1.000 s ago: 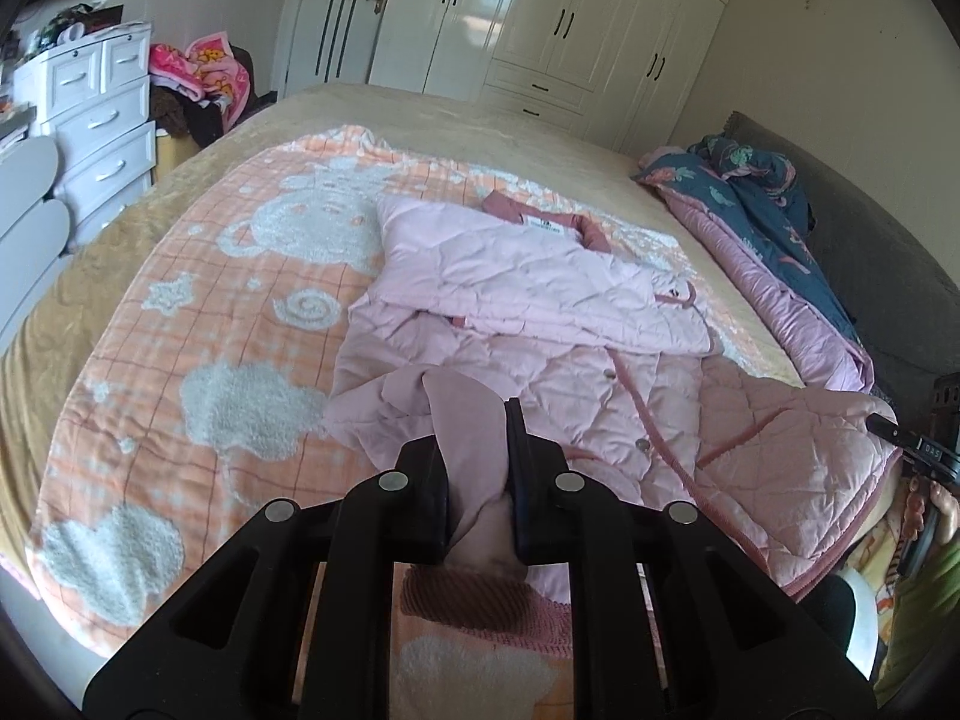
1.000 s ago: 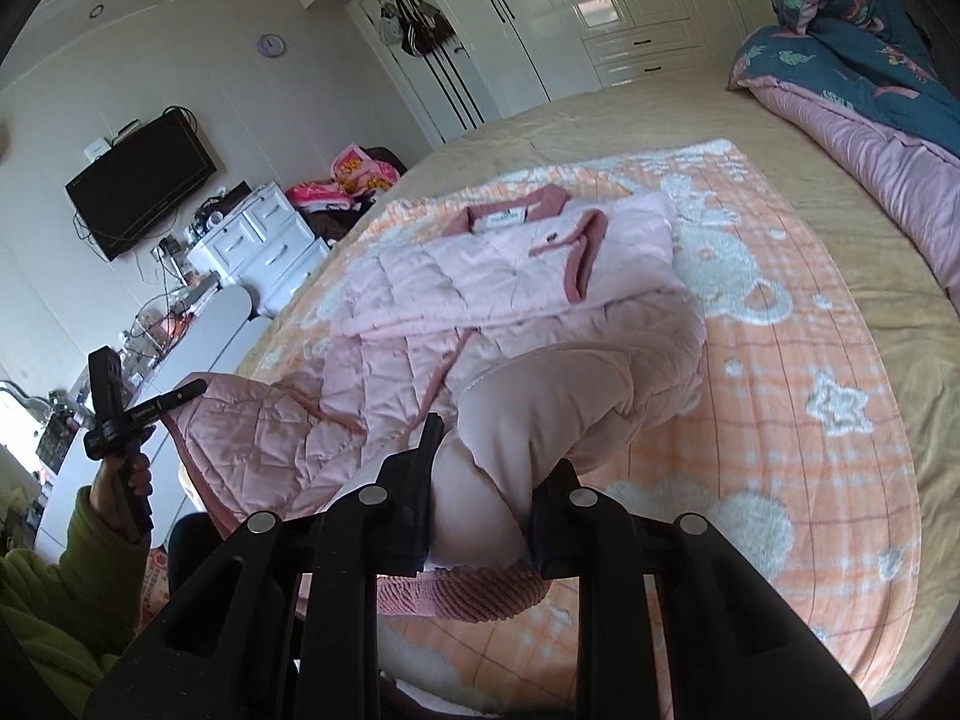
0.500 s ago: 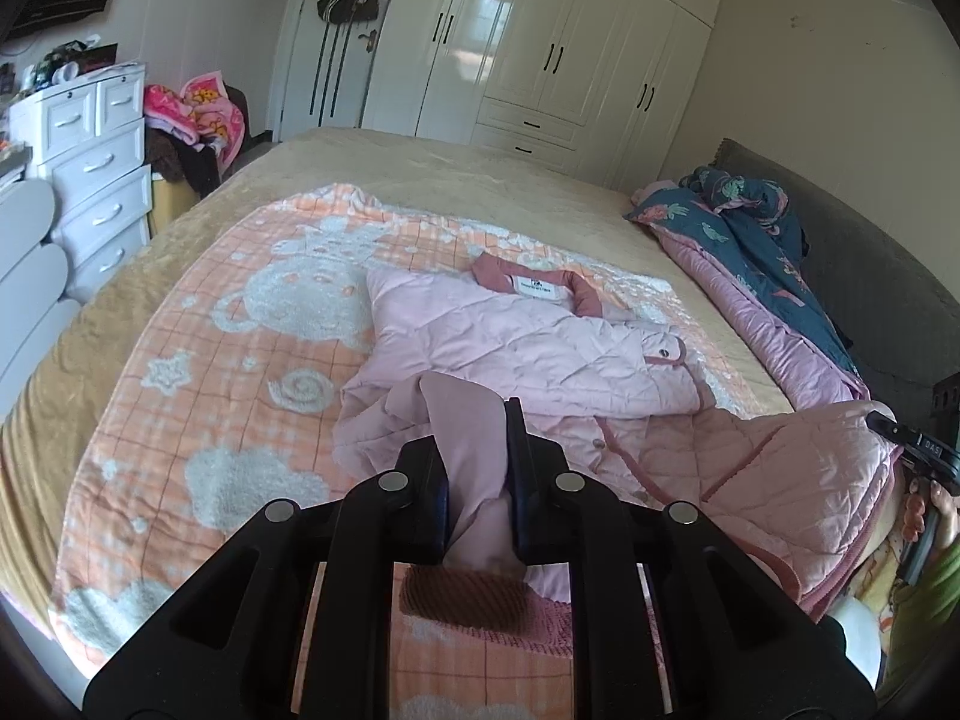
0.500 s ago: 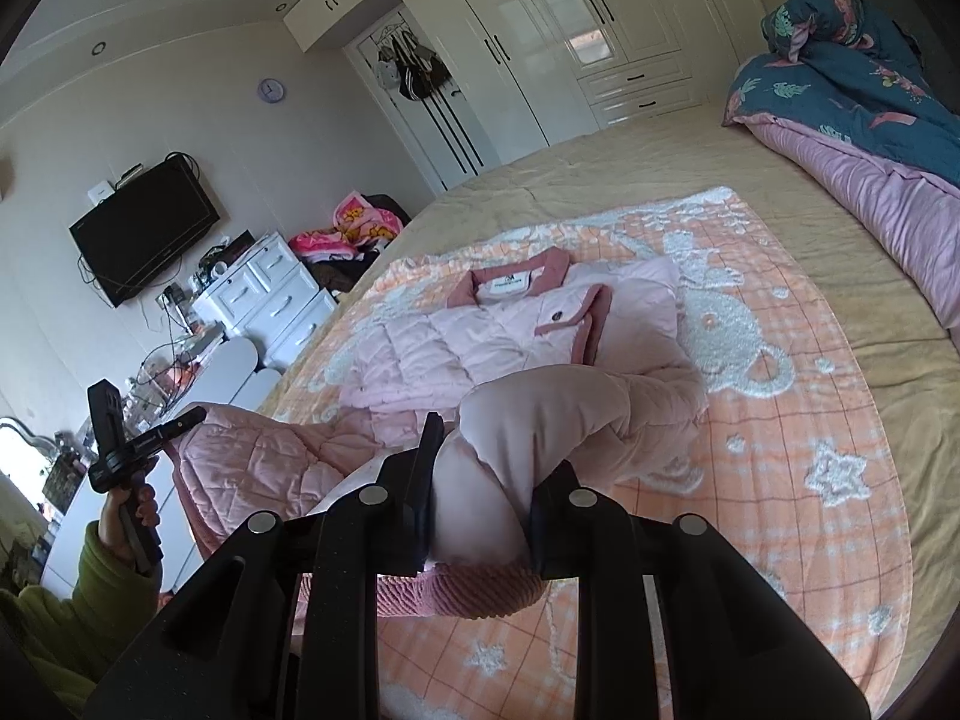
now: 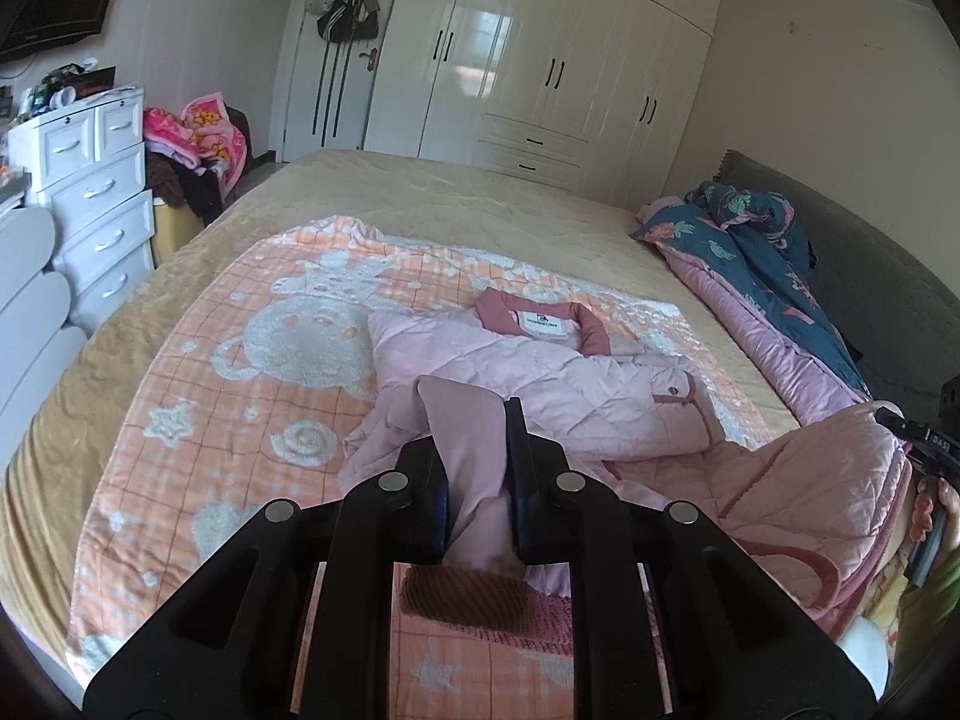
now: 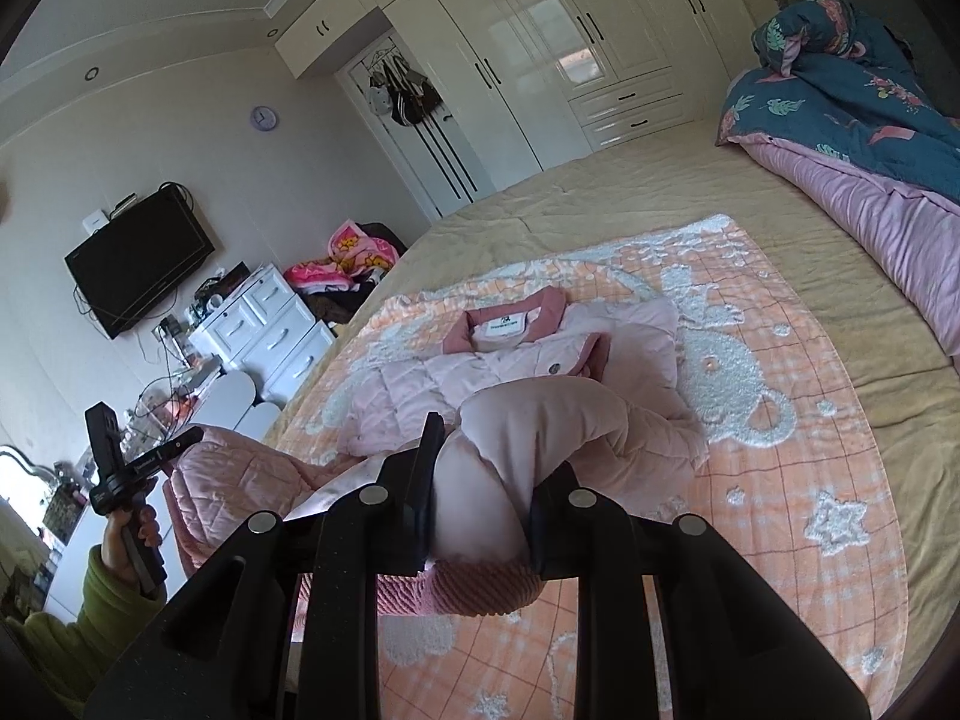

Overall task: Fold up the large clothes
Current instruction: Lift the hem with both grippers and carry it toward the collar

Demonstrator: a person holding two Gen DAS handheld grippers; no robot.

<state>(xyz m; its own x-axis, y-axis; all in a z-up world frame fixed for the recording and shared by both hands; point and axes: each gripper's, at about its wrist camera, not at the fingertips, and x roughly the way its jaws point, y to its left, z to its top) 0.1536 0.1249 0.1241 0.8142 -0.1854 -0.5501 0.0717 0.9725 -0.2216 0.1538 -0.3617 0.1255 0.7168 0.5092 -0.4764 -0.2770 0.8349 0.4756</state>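
Step in hand: you are lifting the hem end of the pink quilted coat (image 5: 540, 384) to fold it up toward the collar (image 5: 543, 324)
Left gripper (image 5: 477, 468): clamped on a fold of the coat's hem fabric
Right gripper (image 6: 486, 480): clamped on a puffed bunch of the same hem
Coat's place: upper half flat on the orange blanket (image 5: 240, 360), collar away from you, lower half raised
Next move: I judge you should carry both corners level toward the collar, then let go together

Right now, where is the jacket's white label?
In both views, the white label sits inside the dark pink collar, at the jacket's far end on the orange blanket.
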